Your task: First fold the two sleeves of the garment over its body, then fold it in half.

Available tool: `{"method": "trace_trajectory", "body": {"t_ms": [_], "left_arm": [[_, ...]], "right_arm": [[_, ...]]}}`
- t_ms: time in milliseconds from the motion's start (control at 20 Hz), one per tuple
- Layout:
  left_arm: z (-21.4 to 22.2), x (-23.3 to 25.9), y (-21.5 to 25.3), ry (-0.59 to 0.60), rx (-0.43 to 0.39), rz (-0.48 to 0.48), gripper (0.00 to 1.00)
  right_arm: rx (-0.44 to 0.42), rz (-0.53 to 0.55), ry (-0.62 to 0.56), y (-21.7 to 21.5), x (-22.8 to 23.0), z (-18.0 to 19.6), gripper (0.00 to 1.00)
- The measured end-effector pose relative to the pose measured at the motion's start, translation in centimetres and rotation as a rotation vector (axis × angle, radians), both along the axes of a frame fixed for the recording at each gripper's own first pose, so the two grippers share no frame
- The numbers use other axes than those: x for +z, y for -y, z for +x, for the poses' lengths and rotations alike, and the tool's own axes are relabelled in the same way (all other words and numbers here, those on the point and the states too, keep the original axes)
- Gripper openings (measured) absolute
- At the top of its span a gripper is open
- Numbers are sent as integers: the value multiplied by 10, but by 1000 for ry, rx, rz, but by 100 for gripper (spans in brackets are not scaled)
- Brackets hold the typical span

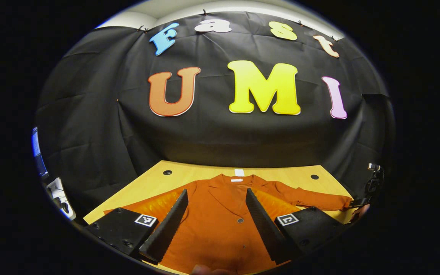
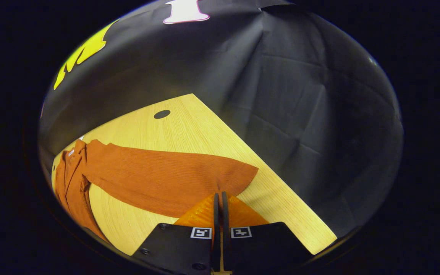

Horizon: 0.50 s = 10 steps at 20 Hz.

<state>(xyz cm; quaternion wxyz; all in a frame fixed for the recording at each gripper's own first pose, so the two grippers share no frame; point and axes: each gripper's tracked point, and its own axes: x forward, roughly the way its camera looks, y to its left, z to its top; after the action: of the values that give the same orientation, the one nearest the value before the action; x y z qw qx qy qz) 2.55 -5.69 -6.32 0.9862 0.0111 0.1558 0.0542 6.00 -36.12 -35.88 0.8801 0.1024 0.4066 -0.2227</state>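
Your bench [image 1: 281, 176] carries the orange garment [image 1: 220, 225] spread flat, collar toward the black booth wall, both sleeves still stretched out to the sides. The right sleeve [image 2: 166, 179] lies across the wood toward the bench corner. Your left gripper [image 1: 216, 194] hangs over the garment's body with its fingers wide apart, holding nothing. Your right gripper [image 2: 220, 196] sits at the sleeve's cuff, fingers pressed together; whether they pinch cloth, you cannot tell.

Black cloth wall [image 1: 101, 126] across upper frame, creased. Light wooden worktop [image 2: 189, 126] below, dark round holes [image 1: 167, 172] near far corners. White ceiling strip [image 1: 136, 17] at top.
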Motion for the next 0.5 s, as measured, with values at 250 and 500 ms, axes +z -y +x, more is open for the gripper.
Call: {"method": "trace_trajectory", "body": {"t_ms": [250,500], "left_arm": [[-5,-4,-40,13,57,-16,98],[-6,-11,-78,38,91,-73,98]], "right_arm": [[42,-67,80,-3,60,22,3],[149,-148,225,-42,152,77,3]]}}
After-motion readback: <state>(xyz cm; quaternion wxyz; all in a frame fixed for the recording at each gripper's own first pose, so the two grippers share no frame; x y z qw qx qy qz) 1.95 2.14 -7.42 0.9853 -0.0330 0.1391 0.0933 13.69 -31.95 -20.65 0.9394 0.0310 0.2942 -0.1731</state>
